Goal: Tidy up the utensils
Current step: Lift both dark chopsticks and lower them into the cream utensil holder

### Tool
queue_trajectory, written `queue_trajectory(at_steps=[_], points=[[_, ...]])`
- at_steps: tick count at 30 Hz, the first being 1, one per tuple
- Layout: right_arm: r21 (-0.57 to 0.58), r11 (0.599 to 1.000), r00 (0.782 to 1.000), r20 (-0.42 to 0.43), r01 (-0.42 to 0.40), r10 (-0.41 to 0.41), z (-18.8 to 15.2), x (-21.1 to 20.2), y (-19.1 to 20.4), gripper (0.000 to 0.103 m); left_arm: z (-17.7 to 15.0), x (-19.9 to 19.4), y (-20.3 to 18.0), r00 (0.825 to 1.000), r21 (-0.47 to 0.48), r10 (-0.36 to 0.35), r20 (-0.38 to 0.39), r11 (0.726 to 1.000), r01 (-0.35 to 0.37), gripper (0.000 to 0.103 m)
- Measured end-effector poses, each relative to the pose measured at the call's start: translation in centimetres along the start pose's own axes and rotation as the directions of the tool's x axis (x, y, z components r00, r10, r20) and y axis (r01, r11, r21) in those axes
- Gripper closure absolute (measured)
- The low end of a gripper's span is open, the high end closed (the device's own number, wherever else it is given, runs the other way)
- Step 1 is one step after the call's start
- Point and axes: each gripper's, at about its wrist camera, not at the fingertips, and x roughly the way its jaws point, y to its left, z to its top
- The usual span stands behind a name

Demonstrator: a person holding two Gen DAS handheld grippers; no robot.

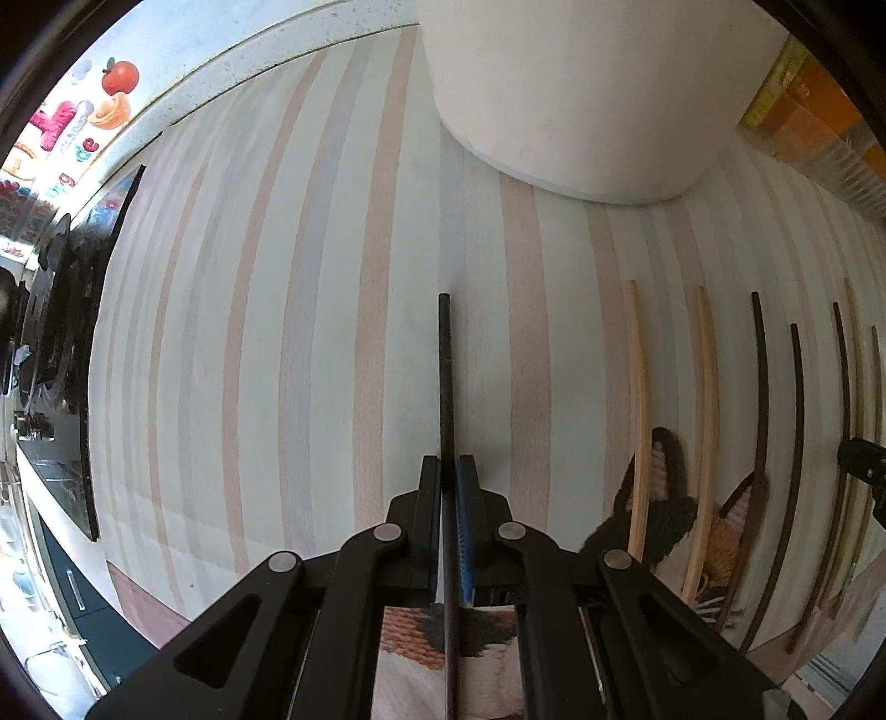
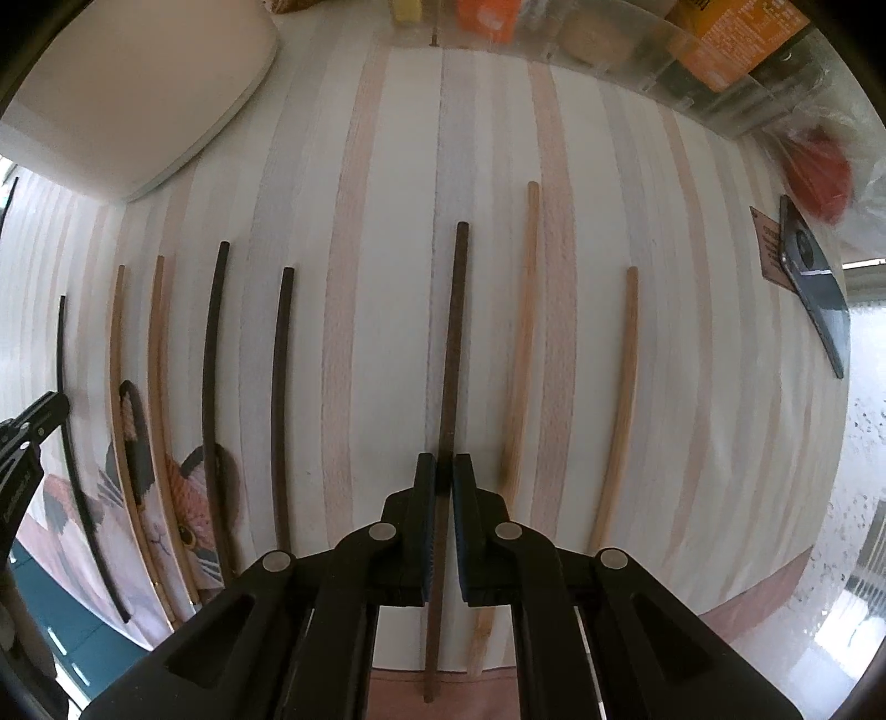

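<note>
— Left wrist view first: any writing you can read?
— Only coloured fridge-magnet letters [image 1: 52,138] and a tomato-shaped magnet [image 1: 120,76] at the far left edge; the letters are too bent by the lens to spell out. In the right wrist view an orange packet [image 2: 731,39] sits in a clear organiser beyond the placemat, its print too small to read, and a small brown card [image 2: 771,252] beside a dark phone [image 2: 814,288] is also illegible.
— And the surface?
— A striped placemat [image 1: 277,332], pale with pink and grey bands, over a mat showing a knitted cat picture [image 2: 188,509]. A white bowl [image 1: 581,99] stands at the placemat's far end. A black hob [image 1: 66,354] lies left of the placemat.
— The chopsticks?
— All lie along the stripes on the placemat. The left gripper [image 1: 449,471] has its jaws pressed together on a black chopstick [image 1: 446,376], left of the rest. To its right lie two pale wooden ones [image 1: 642,421] and several dark ones [image 1: 763,421].
— The other hand?
— The right gripper [image 2: 443,476] pinches a dark brown chopstick [image 2: 455,332] near the placemat's middle. Just beside it on the right lie two light wooden chopsticks [image 2: 523,332], one nearly touching the jaw.
</note>
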Motion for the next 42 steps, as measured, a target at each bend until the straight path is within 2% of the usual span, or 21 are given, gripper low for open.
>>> queue_trajectory(at_steps=[4,7,11,16,18,20,23,26,27,28,30,31,32,33,34,35,37,38,40,42], points=[[0.027,1.0,1.0,0.026,-0.016,0.016,-0.3,-0.1,0.1,0.097,-0.6,-0.2,0.0,1.0,0.004,-0.014,0.003,1.0,0.014,0.1],[0.073,0.995,0.997,0.043,-0.071,0.068,-0.6,-0.1,-0.8,0.097,-0.7,-0.9,0.7,1.0,0.005,-0.022,0.02,1.0,0.021,0.1],[0.098,0.988,0.99,0.09,-0.121,0.113,-1.0,-1.2,-1.5,0.097,-1.3,-3.0,1.7,0.997,-0.003,-0.045,0.064,0.999,0.045,0.1],[0.086,0.983,0.975,0.169,-0.161,0.145,-1.1,-4.0,-1.5,0.098,-2.2,-7.0,2.9,0.986,-0.028,-0.069,0.153,0.997,0.074,0.1],[0.079,0.98,0.965,0.204,-0.181,0.162,-1.2,-5.5,-1.5,0.098,-2.3,-8.9,3.5,0.977,-0.046,-0.08,0.198,0.995,0.091,0.101],[0.066,0.978,0.955,0.239,-0.196,0.175,-1.1,-7.1,-1.6,0.098,-2.6,-11.6,4.3,0.961,-0.067,-0.091,0.26,0.991,0.112,0.101],[0.036,0.977,0.928,0.322,-0.211,0.189,-1.2,-10.3,-1.6,0.098,-2.9,-15.4,5.5,0.933,-0.091,-0.104,0.346,0.985,0.143,0.101],[0.012,0.973,0.888,0.41,-0.232,0.207,-1.5,-14.2,-2.1,0.098,-2.7,-19.0,6.2,0.897,-0.107,-0.111,0.428,0.979,0.172,0.101],[0.009,0.97,0.874,0.436,-0.242,0.214,-1.7,-15.3,-2.3,0.098,-2.6,-20.9,6.5,0.877,-0.113,-0.114,0.468,0.976,0.187,0.101],[0.002,0.965,0.849,0.476,-0.263,0.23,-1.7,-17.2,-2.5,0.098,-2.3,-22.0,6.4,0.864,-0.117,-0.113,0.491,0.974,0.194,0.101],[-0.008,0.957,0.814,0.524,-0.289,0.25,-1.4,-19.8,-2.7,0.098,-1.9,-25.4,6.9,0.822,-0.126,-0.11,0.558,0.968,0.215,0.101],[-0.018,0.951,0.784,0.561,-0.309,0.265,-1.0,-21.7,-2.7,0.098,-1.5,-26.5,7.2,0.806,-0.128,-0.111,0.581,0.966,0.225,0.101],[-0.02,0.947,0.764,0.585,-0.321,0.272,-0.7,-23.0,-2.8,0.098,-0.8,-27.6,7.7,0.789,-0.126,-0.114,0.603,0.964,0.236,0.101],[-0.022,0.942,0.741,0.611,-0.334,0.277,-0.6,-24.2,-2.9,0.098,-0.3,-29.4,7.7,0.765,-0.127,-0.111,0.634,0.961,0.244,0.101],[-0.028,0.937,0.707,0.648,-0.347,0.281,-0.1,-26.1,-2.8,0.098,0.1,-30.1,7.9,0.751,-0.127,-0.11,0.651,0.96,0.251,0.101],[-0.03,0.934,0.685,0.671,-0.357,0.283,0.3,-27.5,-2.8,0.098,0.7,-31.5,7.8,0.732,-0.123,-0.109,0.673,0.959,0.256,0.101],[-0.042,0.925,0.643,0.707,-0.377,0.294,1.2,-29.8,-2.4,0.098,2.3,-32.8,8.2,0.708,-0.117,-0.108,0.698,0.958,0.262,0.102],[-0.051,0.922,0.614,0.732,-0.383,0.295,2.0,-31.2,-2.0,0.098,2.7,-32.9,8.4,0.701,-0.112,-0.113,0.704,0.957,0.266,0.102],[-0.067,0.916,0.585,0.75,-0.396,0.308,3.1,-32.8,-1.4,0.098,4.0,-34.0,8.2,0.686,-0.108,-0.118,0.718,0.954,0.278,0.103],[-0.09,0.912,0.55,0.773,-0.4,0.317,4.7,-34.6,-0.4,0.098,5.4,-34.9,7.9,0.68,-0.107,-0.121,0.723,0.953,0.284,0.103]])
